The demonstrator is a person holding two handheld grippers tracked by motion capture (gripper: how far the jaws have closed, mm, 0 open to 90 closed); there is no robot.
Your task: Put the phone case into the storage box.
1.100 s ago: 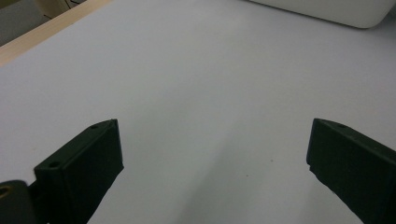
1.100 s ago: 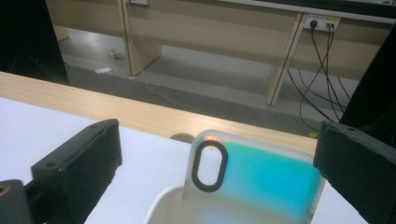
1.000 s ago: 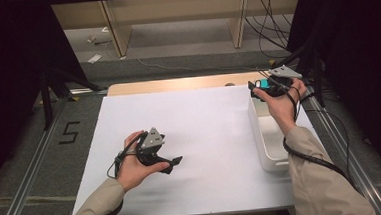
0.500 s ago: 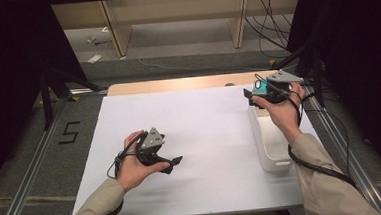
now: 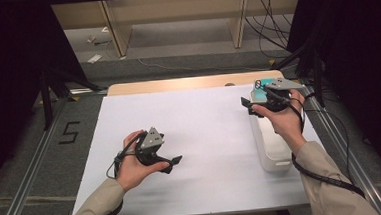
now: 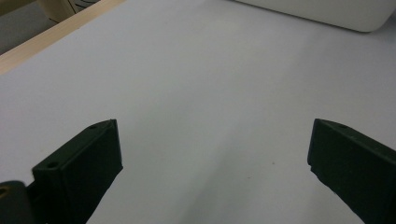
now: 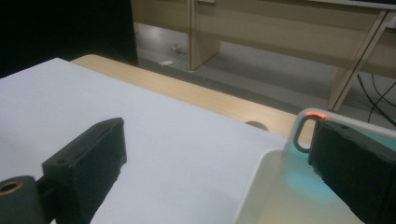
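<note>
Two tools, both with jaws spread and holding nothing: left tool (image 5: 174, 161) low over the bare white-covered desk (image 5: 200, 132) near the person's side, right tool (image 5: 248, 104) farther off above the far end of the white rectangular plastic tub (image 5: 274, 155) at the desk's right edge.

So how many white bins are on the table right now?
1. The white bin sits along the table's right edge, under the right gripper; its inside is partly hidden by the hand.
</note>
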